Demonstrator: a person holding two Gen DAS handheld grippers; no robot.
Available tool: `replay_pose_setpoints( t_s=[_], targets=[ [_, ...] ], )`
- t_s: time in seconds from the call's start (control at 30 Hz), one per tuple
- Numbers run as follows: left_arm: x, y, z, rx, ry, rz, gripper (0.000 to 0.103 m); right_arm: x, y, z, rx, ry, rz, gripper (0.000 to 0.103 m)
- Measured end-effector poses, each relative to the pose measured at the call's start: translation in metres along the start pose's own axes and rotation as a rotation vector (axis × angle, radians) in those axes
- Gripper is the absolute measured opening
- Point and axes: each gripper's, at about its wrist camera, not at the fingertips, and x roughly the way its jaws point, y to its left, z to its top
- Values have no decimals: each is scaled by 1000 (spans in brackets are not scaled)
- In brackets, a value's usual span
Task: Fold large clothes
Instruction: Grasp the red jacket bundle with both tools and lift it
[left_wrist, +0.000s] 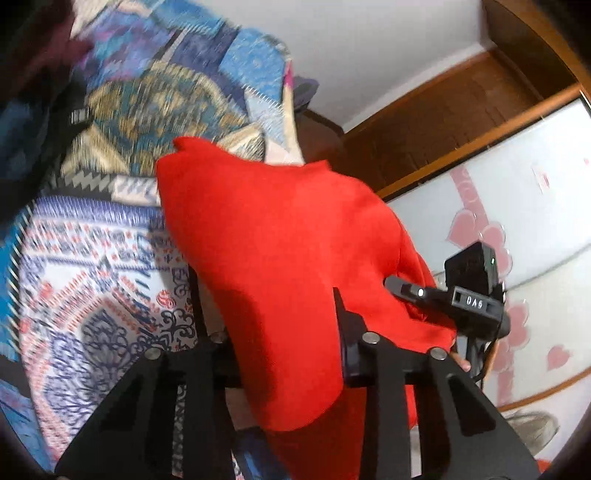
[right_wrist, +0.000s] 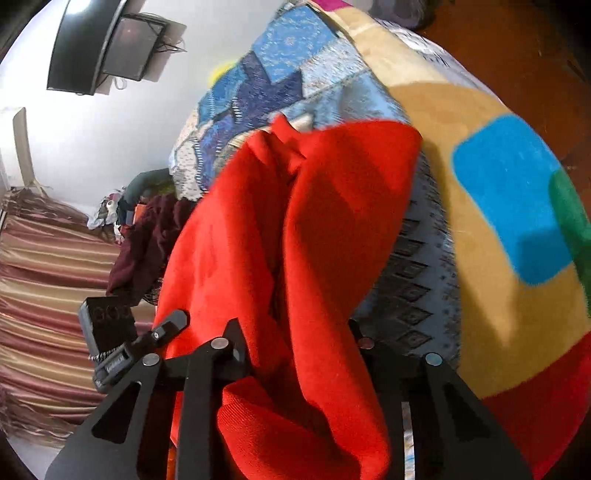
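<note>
A large red garment (left_wrist: 280, 258) hangs lifted above a patterned bedspread (left_wrist: 92, 266). My left gripper (left_wrist: 284, 354) has the red cloth bunched between its black fingers and draped over them. The other gripper's black body (left_wrist: 469, 291) shows at the right, at the cloth's far edge. In the right wrist view the same red garment (right_wrist: 303, 240) drapes in folds over my right gripper (right_wrist: 295, 354), whose fingers are closed on it. The fingertips are hidden by cloth in both views.
The bed carries a blue patchwork spread (right_wrist: 280, 74) and a tan blanket with blue, green and red patches (right_wrist: 509, 199). Dark maroon clothes (right_wrist: 147, 240) lie at the far side. A wooden wardrobe with a heart-patterned door (left_wrist: 498, 229) stands at the right. Striped curtains (right_wrist: 44, 295) hang at the left.
</note>
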Motion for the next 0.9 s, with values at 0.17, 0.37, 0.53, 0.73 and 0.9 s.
replay_pose_setpoints(
  t_s=[0.17, 0.37, 0.53, 0.73, 0.9],
  targets=[
    [-58, -17, 27, 81, -90, 10, 30, -1, 61, 8, -100, -41, 16, 26],
    [-161, -22, 62, 152, -269, 39, 30, 13, 159, 27, -265, -102, 74, 26],
    [-250, -3, 97, 163, -393, 59, 30, 45, 252, 36, -418, -144, 120, 25],
    [-354, 36, 132, 164, -526, 109, 30, 108, 337, 41, -506, -142, 195, 25],
    [-387, 85, 154, 132, -550, 200, 31, 160, 366, 48, -525, -103, 199, 25]
  ],
)
